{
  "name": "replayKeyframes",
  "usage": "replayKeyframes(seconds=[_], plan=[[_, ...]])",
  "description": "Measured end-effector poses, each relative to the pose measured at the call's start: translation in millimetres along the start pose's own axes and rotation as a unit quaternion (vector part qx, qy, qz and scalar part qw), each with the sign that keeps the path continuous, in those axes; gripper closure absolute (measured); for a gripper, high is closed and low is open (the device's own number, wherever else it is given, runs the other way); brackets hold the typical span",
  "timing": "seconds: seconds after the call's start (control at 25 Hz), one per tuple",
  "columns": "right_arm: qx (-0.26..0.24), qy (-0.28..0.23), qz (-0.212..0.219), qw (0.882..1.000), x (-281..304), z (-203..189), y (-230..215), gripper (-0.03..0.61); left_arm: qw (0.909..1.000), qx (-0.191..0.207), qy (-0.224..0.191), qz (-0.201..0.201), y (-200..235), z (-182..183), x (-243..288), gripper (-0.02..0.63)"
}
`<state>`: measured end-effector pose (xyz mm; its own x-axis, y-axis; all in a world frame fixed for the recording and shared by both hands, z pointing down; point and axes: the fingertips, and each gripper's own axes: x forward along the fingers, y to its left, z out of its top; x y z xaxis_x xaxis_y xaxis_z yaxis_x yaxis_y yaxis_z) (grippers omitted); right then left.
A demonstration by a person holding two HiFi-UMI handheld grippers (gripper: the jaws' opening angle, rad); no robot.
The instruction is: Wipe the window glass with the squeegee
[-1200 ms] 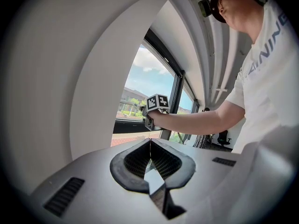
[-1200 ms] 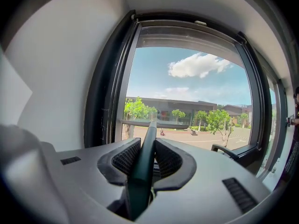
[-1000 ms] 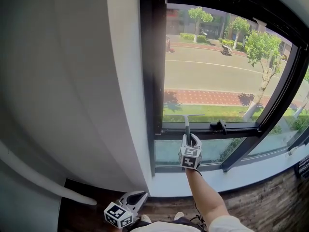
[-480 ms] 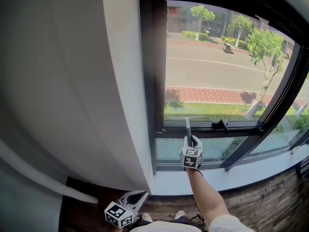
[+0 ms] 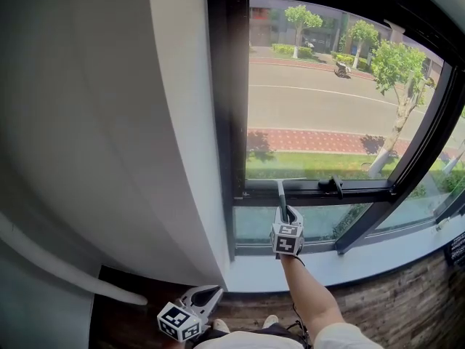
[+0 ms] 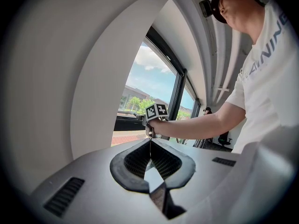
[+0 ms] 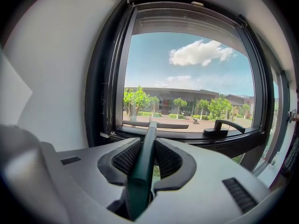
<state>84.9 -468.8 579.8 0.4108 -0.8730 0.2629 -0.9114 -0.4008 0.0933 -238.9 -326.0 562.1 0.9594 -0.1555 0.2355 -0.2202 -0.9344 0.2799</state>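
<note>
- My right tongs point(image 7: 149, 146) are clamped on the green handle of the squeegee point(image 7: 142, 171), which runs straight out ahead between the jaws.
- Its blade point(image 7: 154, 124) lies level just beyond the tips, at the very bottom of the glass point(image 5: 320, 107), on or just above the lower rail point(image 5: 363, 192); I can't tell which.
- My left tongs point(image 5: 205, 294) hang low, near my body and well back from the window. The jaws are closed tip to tip on nothing.
- The pass looks about spent, since there is no glass left below the blade.
- Risk: if I push further down, the blade jams on the rail and the slim handle may twist in my grip.
- Risk: the latch point(image 7: 226, 126) sits just right of the blade, so a sideways slide that way would likely clip it.
- Risk: if I lift off crooked, one blade end drags and probably leaves a streak.
</note>
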Motion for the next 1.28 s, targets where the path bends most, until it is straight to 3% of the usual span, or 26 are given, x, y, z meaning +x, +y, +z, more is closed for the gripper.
replayKeyframes(seconds=[0.2, 0.44, 0.68, 0.84, 1.04, 1.28], plan=[[0.027, -0.031, 0.020, 0.999, -30, 11, -2, 0.479, 1.0000, 0.001, -0.005, 0.001, 5, 3, -2, 0.597], [0.083, -0.083, 0.065, 0.991, -122, 15, -10, 0.479, 0.9992, -0.020, -0.033, -0.012, 12, 12, -15, 0.597], [0.100, -0.109, 0.038, 0.988, -191, 9, -36, 0.479, 0.9986, -0.003, -0.034, -0.040, 14, 14, -29, 0.597], [0.098, -0.113, 0.055, 0.987, -205, 15, -26, 0.479, 0.9989, -0.007, -0.026, -0.039, 18, 5, -36, 0.597], [0.090, -0.142, 0.086, 0.982, -230, 31, -25, 0.479, 0.9991, 0.000, -0.025, -0.035, -9, 1, -31, 0.597], [0.094, -0.160, 0.121, 0.975, -274, 19, -69, 0.479, 0.9992, 0.012, -0.034, -0.017, -66, 4, 3, 0.597]])
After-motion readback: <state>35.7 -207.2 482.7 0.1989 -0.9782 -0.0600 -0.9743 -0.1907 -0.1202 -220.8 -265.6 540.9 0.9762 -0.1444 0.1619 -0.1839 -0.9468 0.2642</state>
